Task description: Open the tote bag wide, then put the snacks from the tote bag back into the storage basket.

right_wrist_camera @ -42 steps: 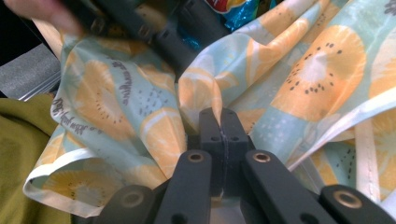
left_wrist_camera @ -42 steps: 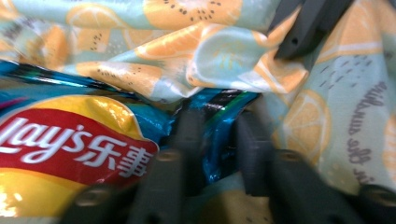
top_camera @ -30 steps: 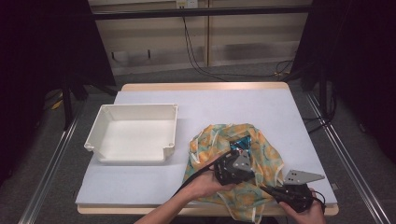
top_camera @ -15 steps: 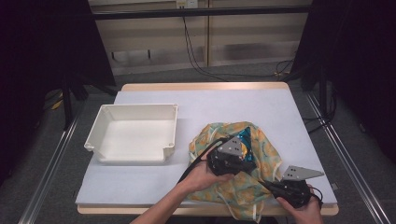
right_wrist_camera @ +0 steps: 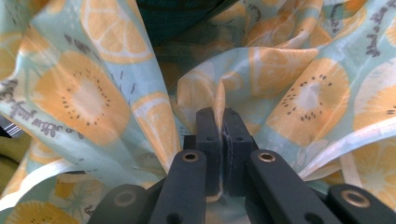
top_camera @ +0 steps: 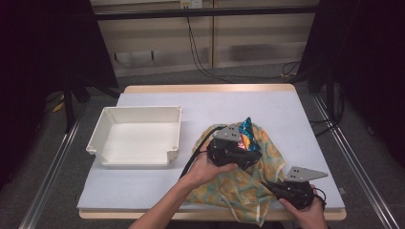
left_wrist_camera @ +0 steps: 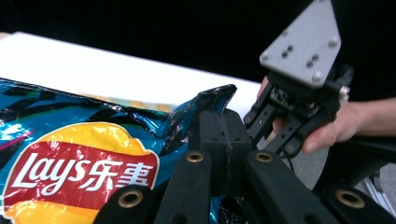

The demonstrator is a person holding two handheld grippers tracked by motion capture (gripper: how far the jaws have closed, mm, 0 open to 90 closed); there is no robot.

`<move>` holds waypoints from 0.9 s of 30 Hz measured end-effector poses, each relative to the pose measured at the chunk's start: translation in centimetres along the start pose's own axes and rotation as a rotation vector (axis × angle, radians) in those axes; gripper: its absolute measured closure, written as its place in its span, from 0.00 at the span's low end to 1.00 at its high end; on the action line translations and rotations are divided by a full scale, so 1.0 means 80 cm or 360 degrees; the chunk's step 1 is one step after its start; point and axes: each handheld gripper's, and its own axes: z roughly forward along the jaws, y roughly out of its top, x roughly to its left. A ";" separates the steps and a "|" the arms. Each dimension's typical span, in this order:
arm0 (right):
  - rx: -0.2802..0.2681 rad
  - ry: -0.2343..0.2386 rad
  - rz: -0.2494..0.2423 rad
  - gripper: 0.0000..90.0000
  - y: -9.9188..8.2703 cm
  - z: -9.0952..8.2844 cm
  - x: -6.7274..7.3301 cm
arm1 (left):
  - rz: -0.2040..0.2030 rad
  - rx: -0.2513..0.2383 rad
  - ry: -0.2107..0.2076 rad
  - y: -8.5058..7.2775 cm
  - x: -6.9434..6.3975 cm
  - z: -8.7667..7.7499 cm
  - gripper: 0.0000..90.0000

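Observation:
A blue Lay's chip bag (top_camera: 248, 131) (left_wrist_camera: 84, 140) sticks up out of a cloth bag (top_camera: 239, 187) printed with orange slices, which lies on the right half of the table. My left gripper (top_camera: 241, 151) (left_wrist_camera: 223, 116) is shut on the chip bag's crimped corner and holds it above the cloth. Near the table's front right corner, my right gripper (top_camera: 276, 187) (right_wrist_camera: 222, 116) is shut on a pinched fold of the cloth bag (right_wrist_camera: 303, 93). The chip bag's lower part is hidden behind the left gripper.
A white rectangular tray (top_camera: 136, 156) stands empty on the left of the pale table (top_camera: 286, 109). Black cables trail from both grippers over the cloth. Dark curtains and floor cables lie beyond the table's far edge.
My left gripper has risen and moved away from the front edge with the chip bag, which now shows more above the cloth. The right gripper has stayed in place on the fabric.

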 end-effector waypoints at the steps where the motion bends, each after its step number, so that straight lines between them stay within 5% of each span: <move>1: -0.0011 -0.0004 -0.0005 0.96 0.000 -0.001 0.000 | -0.0001 -0.0019 -0.0002 0.003 0.000 -0.001 1.00; 6: -0.0028 -0.0002 -0.0005 0.94 0.001 -0.001 0.001 | -0.0017 -0.0078 0.0010 0.011 0.004 -0.010 1.00; 13: -0.0130 0.0010 0.0009 0.63 0.003 -0.010 0.004 | -0.0012 -0.0133 0.0020 0.022 0.007 -0.024 1.00; 17: -0.0174 0.0011 0.0012 0.55 0.003 -0.015 0.006 | -0.0012 -0.0186 0.0035 0.034 0.012 -0.037 1.00; 27: -0.0245 0.0008 0.0035 0.45 0.001 -0.025 0.001 | -0.0021 -0.0270 0.0042 0.050 0.019 -0.061 1.00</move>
